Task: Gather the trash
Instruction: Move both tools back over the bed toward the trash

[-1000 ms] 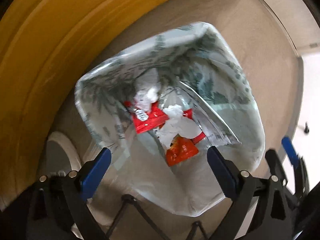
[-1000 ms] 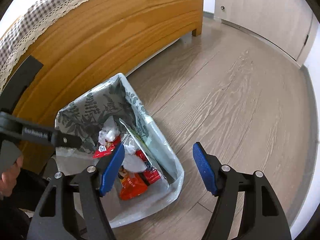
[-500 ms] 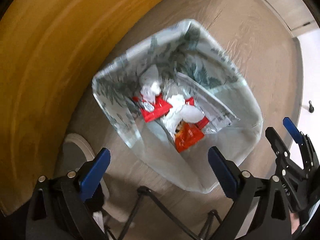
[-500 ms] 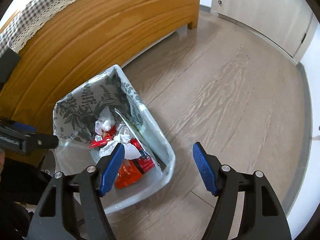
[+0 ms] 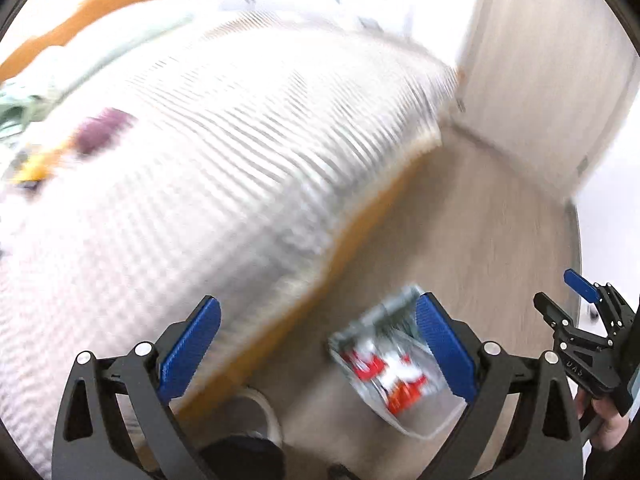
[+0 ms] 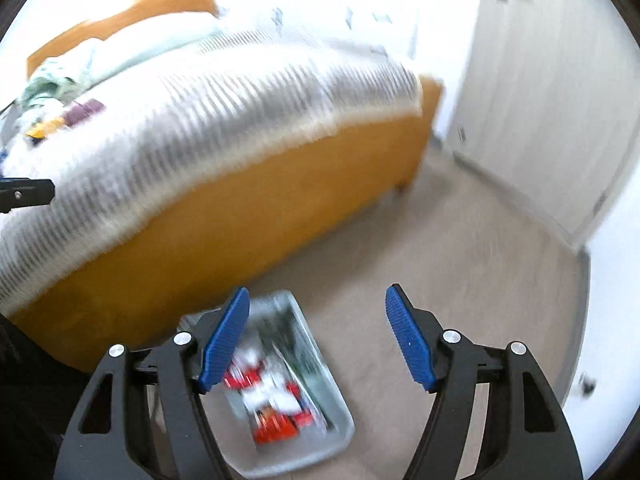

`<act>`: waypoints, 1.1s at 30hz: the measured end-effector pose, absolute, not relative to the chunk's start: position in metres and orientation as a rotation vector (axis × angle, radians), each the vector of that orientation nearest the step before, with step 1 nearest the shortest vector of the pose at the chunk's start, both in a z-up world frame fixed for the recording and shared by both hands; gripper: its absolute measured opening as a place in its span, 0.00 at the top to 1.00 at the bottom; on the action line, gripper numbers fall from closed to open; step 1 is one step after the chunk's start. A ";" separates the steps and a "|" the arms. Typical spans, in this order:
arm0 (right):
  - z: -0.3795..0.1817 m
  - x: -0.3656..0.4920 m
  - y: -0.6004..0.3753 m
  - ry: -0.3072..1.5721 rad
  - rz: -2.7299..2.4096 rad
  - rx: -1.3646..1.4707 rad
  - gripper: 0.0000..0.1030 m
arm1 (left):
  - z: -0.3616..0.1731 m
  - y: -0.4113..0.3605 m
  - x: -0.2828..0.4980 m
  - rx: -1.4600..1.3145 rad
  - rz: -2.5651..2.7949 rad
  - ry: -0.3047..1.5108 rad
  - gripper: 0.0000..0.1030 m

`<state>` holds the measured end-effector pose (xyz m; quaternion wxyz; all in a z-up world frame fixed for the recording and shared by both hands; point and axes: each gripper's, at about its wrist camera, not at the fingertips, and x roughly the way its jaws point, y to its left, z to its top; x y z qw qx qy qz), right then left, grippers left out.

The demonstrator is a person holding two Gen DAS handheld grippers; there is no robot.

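Observation:
A lined trash bin [image 5: 424, 424] [image 6: 324, 408] stands on the floor beside the bed, holding red and white wrappers [image 5: 384, 380] [image 6: 276, 404]. Both views are blurred by motion. My left gripper [image 5: 318, 346] hangs open and empty high above the bin. My right gripper [image 6: 316, 340] is open too, with nothing between its blue pads [image 6: 408, 340], and also shows at the right edge of the left wrist view [image 5: 580, 316]. Purple trash [image 5: 102, 134] [image 6: 82, 112] and yellow trash [image 5: 34, 170] [image 6: 44, 128] lie far off on the bed's left side.
A bed with a striped white cover [image 5: 208, 168] [image 6: 200, 120] and orange wooden frame [image 6: 240, 216] fills the left. Pale closet doors [image 5: 540, 72] [image 6: 552, 100] close the right. Wood floor [image 6: 480, 280] runs between. A person's hand [image 5: 604, 424] holds the right gripper.
Both grippers rose away from the bin and tilted up, so the bin shrank to the bottom of each view and the bed top came into sight. Jaws stayed open.

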<state>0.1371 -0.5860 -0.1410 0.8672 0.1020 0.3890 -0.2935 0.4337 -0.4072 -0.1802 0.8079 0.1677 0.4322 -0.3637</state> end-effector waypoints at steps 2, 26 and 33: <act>-0.105 0.162 -0.564 0.751 -0.567 0.180 0.34 | -0.146 -0.362 0.454 0.282 -0.734 0.870 0.08; -0.064 0.465 -0.187 0.677 -0.034 -0.191 0.34 | -0.156 0.105 0.672 -0.374 0.189 0.966 0.07; -0.080 0.551 -0.139 0.695 0.025 -0.183 0.56 | -0.155 0.104 0.687 -0.379 0.060 0.968 0.07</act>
